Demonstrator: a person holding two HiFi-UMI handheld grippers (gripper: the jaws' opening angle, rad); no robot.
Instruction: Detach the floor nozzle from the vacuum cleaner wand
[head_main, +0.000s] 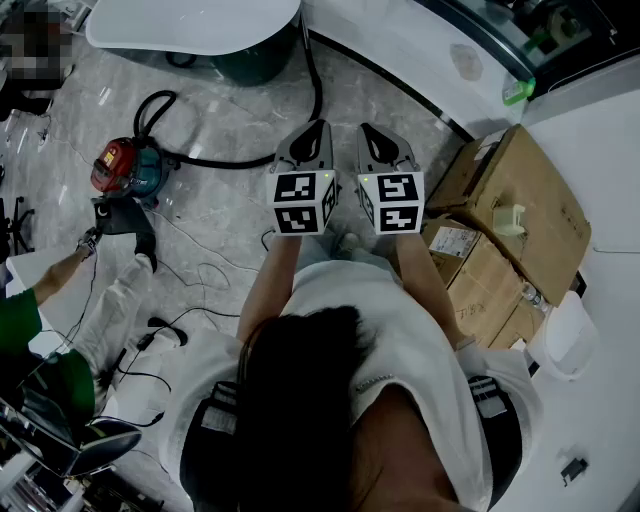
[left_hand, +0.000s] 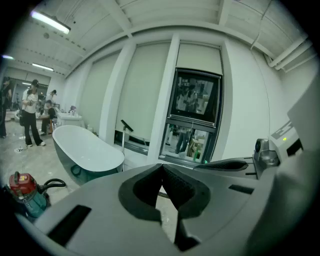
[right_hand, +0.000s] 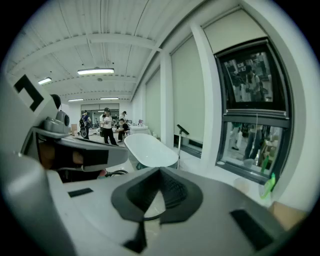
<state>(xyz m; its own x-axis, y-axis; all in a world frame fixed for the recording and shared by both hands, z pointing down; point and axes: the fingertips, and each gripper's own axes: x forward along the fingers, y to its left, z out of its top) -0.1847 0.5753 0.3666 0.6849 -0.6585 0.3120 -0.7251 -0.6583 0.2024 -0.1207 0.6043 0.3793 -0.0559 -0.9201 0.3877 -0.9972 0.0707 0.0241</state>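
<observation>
The left gripper (head_main: 308, 140) (left_hand: 162, 167) and right gripper (head_main: 382, 145) (right_hand: 159, 170) are held side by side, close but apart. Both tilt a little down over the floor (head_main: 220, 110). Each has its jaws closed together with nothing between them.

The vacuum (head_main: 125, 168) (left_hand: 25, 192) sits on the floor well off to the left of the left gripper. Its black hose (head_main: 225, 162) runs along the floor toward that gripper's tip, then bends away ahead, past the end of the tub (head_main: 190, 25) (left_hand: 87, 150) (right_hand: 150, 150). I cannot tell where the wand and nozzle are.

The floor ahead of both grippers is open as far as the tub on the left and the curved edge of a white ledge (head_main: 400, 50) straight ahead and to the right. Cardboard boxes (head_main: 520, 215) are stacked just to the right of the right gripper and close that side off.

Left of the left gripper and nearer than the vacuum, a second person (head_main: 110, 310) crouches, with one hand by a dark thing too unclear to name. Thin cables (head_main: 190, 275) trail over the floor between that person and the grippers. More people stand far off beyond the tub.
</observation>
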